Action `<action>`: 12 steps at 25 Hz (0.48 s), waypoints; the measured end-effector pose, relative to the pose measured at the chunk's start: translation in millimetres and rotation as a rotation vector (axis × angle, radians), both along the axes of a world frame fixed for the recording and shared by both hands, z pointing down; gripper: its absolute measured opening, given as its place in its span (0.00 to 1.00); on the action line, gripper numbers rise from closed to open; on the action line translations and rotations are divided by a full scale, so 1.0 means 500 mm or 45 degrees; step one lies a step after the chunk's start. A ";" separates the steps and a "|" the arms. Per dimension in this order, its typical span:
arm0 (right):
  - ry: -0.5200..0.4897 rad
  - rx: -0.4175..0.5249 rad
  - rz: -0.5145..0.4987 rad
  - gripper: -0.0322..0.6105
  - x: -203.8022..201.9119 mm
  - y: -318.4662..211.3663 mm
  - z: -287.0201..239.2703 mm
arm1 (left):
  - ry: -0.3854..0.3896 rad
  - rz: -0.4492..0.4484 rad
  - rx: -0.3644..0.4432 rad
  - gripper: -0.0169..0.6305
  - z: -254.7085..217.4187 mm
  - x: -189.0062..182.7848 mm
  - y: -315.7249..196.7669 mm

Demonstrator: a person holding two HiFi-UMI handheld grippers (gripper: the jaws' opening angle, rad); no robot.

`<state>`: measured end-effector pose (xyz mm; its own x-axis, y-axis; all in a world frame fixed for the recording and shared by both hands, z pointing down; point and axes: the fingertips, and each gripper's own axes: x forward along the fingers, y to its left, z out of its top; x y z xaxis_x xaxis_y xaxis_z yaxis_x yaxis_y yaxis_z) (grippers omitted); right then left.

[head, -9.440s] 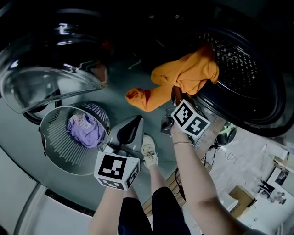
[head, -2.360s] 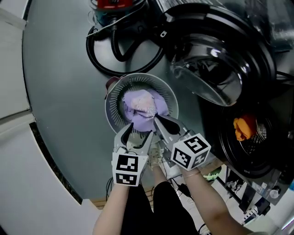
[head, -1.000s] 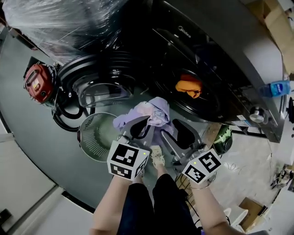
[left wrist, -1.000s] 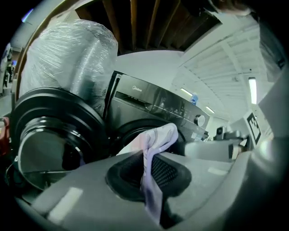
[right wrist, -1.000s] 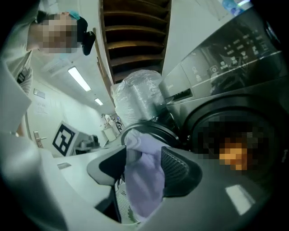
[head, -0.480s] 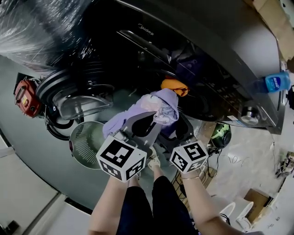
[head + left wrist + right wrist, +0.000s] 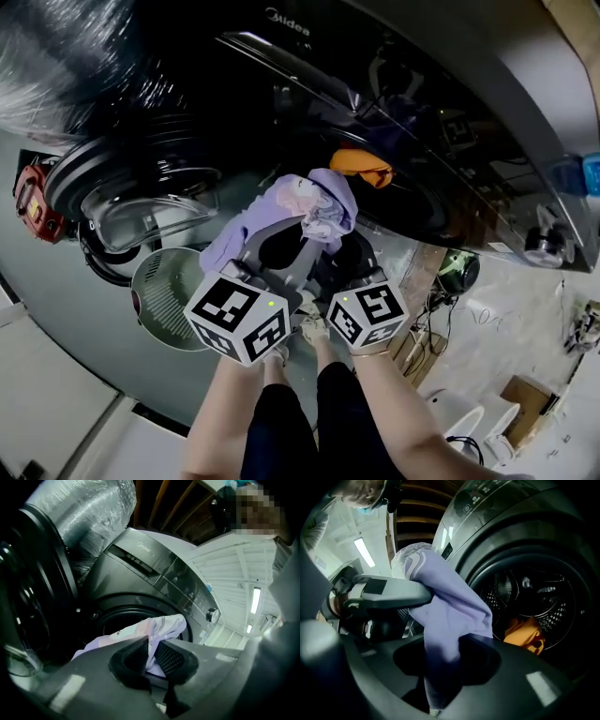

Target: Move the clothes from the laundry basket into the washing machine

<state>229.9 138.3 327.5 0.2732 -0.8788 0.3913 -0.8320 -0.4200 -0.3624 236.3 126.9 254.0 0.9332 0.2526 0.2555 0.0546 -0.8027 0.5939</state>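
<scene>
A lilac garment [image 7: 309, 204] hangs in the air in front of the dark washing machine [image 7: 441, 141], held from both sides. My left gripper [image 7: 302, 236] is shut on the garment [image 7: 154, 632]. My right gripper [image 7: 330, 246] is shut on the same cloth [image 7: 450, 616], which drapes down between its jaws. An orange garment [image 7: 361, 166] lies inside the drum [image 7: 534, 606], where it shows again as an orange heap [image 7: 524, 632]. The round grey laundry basket [image 7: 169, 295] stands on the floor to the lower left, and I see nothing in it.
The machine's glass door [image 7: 141, 202] is swung open to the left. A red vacuum [image 7: 33, 202] with a black hose sits at the far left. A blue bottle [image 7: 586, 173] stands on top of the machine. The person's shoes [image 7: 312, 326] are below the grippers.
Both grippers lifted the lilac garment out of the basket and carried it up toward the drum opening. Over the last half second they edged closer to the machine.
</scene>
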 end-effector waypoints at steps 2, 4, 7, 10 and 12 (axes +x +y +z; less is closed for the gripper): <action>0.017 -0.021 0.002 0.28 0.002 -0.007 0.020 | -0.007 -0.028 0.001 0.08 0.027 0.006 -0.010; 0.025 -0.039 0.024 0.25 0.008 -0.009 0.044 | -0.025 -0.058 0.013 0.08 0.057 0.008 -0.020; 0.037 -0.067 0.066 0.23 0.024 0.003 0.072 | -0.078 -0.088 0.046 0.18 0.102 0.001 -0.029; 0.045 -0.078 0.106 0.22 0.049 0.012 0.101 | -0.126 -0.094 0.068 0.27 0.150 -0.010 -0.039; 0.069 -0.083 0.139 0.22 0.073 0.014 0.118 | -0.147 -0.094 0.078 0.28 0.179 -0.015 -0.044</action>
<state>266.4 145.1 386.7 0.3877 -0.8159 0.4289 -0.7978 -0.5301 -0.2873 228.6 104.6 343.4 0.9123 0.1647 0.3750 -0.0720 -0.8369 0.5427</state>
